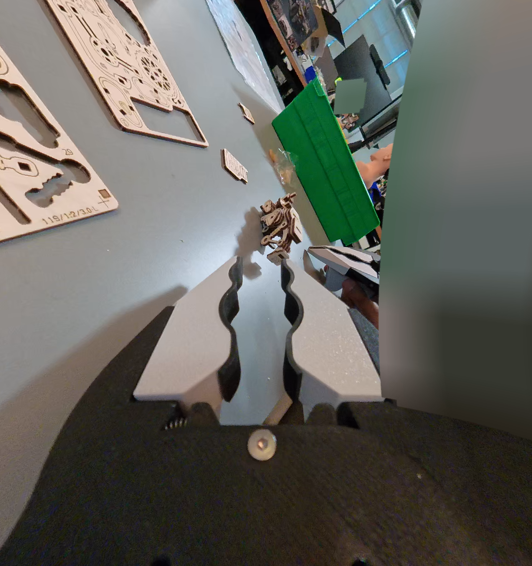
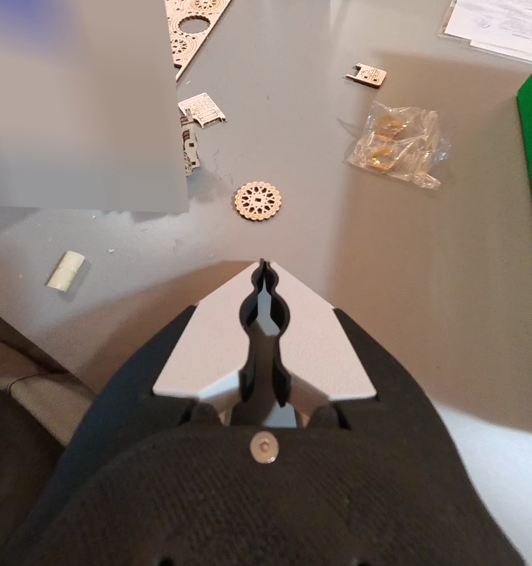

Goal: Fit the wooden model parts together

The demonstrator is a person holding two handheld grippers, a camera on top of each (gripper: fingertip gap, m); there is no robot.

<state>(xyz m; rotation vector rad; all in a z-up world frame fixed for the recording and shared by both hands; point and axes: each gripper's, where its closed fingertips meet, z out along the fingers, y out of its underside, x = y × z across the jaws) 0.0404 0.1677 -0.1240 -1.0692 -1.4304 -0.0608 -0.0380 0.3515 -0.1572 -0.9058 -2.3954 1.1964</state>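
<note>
Nearest the left wrist camera, the left gripper has its tongs apart, empty, above the grey table. Punched plywood sheets fill the upper left; the half-built wooden model stands just beyond the fingertips, a green box to its right. In the right wrist view, the right gripper is pressed together, empty; a wooden gear wheel lies ahead at frame centre, a clear plastic bag upper right.

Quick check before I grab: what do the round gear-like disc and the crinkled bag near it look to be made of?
The round toothed disc looks like thin laser-cut plywood: pale matte face, dark scorched-looking edges, lattice cutouts. The crinkled clear bag looks like thin glossy plastic film: see-through, creased, catching glints, with yellowish rings inside, material unclear.
</note>
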